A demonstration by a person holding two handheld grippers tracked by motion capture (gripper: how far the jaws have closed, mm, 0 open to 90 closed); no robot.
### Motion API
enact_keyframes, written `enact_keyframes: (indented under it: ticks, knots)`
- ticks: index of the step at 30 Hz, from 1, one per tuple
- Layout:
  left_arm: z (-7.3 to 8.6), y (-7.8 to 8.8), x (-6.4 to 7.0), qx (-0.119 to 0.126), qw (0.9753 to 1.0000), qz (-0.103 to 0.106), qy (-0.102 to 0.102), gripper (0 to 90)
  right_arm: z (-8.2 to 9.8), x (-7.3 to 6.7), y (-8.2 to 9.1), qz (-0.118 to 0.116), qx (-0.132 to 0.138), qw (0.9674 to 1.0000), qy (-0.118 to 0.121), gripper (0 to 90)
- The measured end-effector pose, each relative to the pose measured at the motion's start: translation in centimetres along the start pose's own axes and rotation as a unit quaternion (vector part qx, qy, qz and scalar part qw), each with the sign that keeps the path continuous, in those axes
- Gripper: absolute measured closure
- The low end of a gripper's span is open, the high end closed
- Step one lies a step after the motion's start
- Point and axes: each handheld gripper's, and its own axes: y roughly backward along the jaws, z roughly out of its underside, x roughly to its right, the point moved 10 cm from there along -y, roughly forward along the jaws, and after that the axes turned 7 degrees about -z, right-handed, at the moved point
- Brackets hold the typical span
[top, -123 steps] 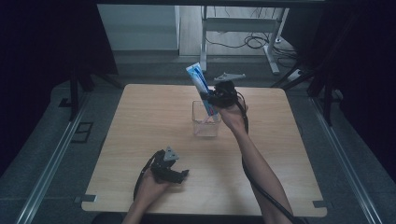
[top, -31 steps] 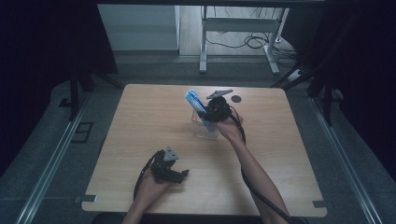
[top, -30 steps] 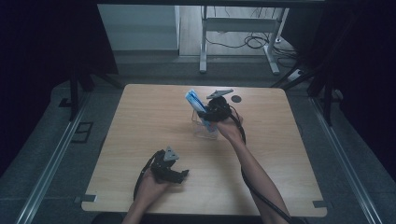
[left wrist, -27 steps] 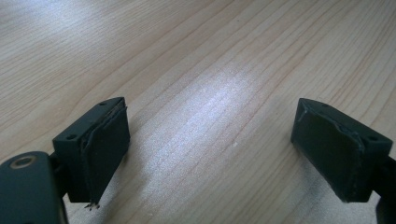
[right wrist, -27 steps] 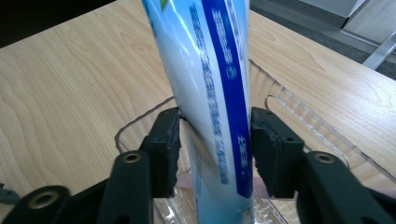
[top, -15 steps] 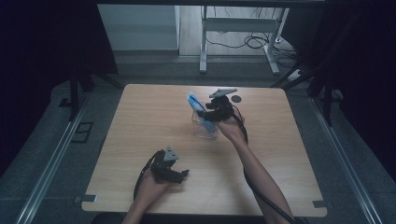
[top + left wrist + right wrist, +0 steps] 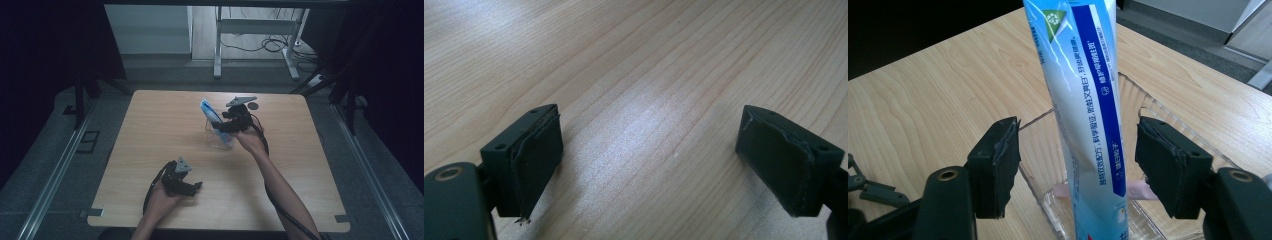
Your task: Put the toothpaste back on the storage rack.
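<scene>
At about 7 o'clock on the desk (image 7: pixel 150 130), the left tool (image 7: pixel 192 186) sits in the person's hand with its jaws spread wide and nothing between them, just bare wood grain in the left gripper view. Nothing to do there, so it's best kept parked out of the way.

Over at roughly 1 o'clock from the desk's middle, the right tool (image 7: pixel 1075 167) is at the clear glass cup (image 7: pixel 220 137), and its jaws have just been opening. The toothpaste tube (image 7: pixel 1083 100) stands between the pads, but there's visible daylight on both sides, so it's let go and not gripped.

My take on doing this bit well: keep the jaws wide and back the right tool straight off along its own line, not sideways, since a pad brushing the tube could tip it or nudge the light cup. The tube looks like it's leaning on the rim toward 11 o'clock, so it seems a bit wobbly.

The tube itself is tall and slim, pale blue and white with a dark blue stripe of small print and a green recycling mark near the top. Its lower end sits down inside the cup.
</scene>
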Motion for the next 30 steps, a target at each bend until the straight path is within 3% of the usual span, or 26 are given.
enact_keyframes:
  ticks: [30]
  knots:
    - [0.0, 0.0, 0.0, 0.000, 1.0000, 0.000, 0.001, 11.9, 0.1, -1.1, 1.6, -0.008, 0.019, 0.9996, 0.016, 32.6]
